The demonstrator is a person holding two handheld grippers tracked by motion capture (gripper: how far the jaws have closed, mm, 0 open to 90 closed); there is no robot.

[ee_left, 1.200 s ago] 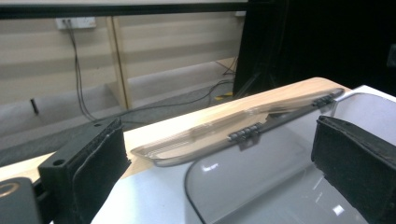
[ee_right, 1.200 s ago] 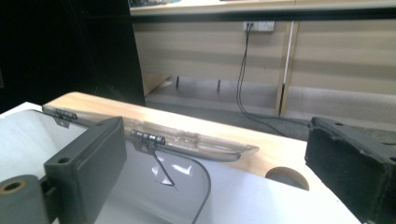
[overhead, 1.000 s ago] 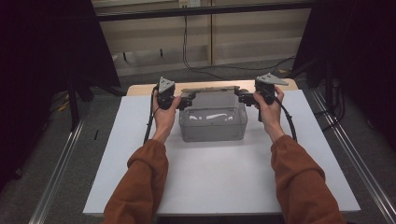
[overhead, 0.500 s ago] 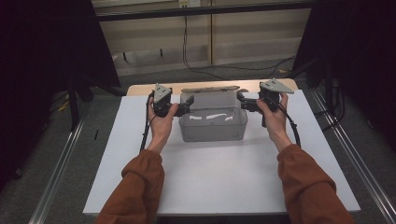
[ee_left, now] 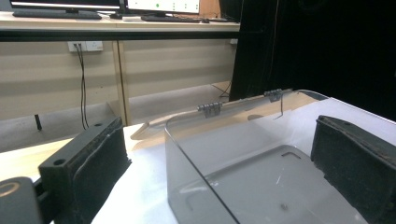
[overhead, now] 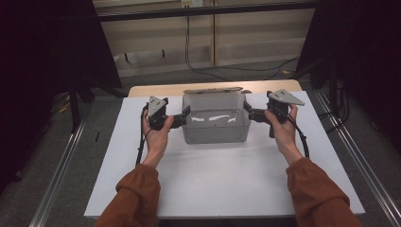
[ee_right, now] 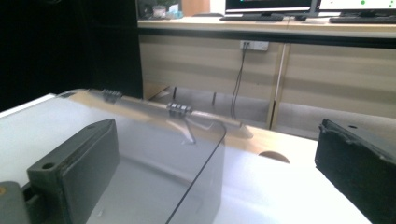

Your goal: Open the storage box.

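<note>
A clear plastic box (overhead: 215,126) stands at the back middle of the white table (overhead: 227,179), its hinged lid (overhead: 213,90) folded open behind it. My left gripper (overhead: 184,115) is at the box's left wall and my right gripper (overhead: 248,112) at its right wall. Both are open. In the left gripper view the left gripper (ee_left: 219,172) straddles the clear wall (ee_left: 187,168), one jaw outside and one inside. In the right gripper view the right gripper (ee_right: 217,172) straddles the box wall (ee_right: 205,163) the same way. The box (ee_left: 271,172) looks empty inside.
A wooden board (overhead: 156,90) pokes out from under the white sheet at the table's back edge. Metal rails (overhead: 61,165) run along the floor on both sides. Cables (overhead: 208,66) hang by the cabinet behind the table.
Both hands have shifted a little toward the person along the box's side walls, the right one also slightly outward. The box has stayed in place.
</note>
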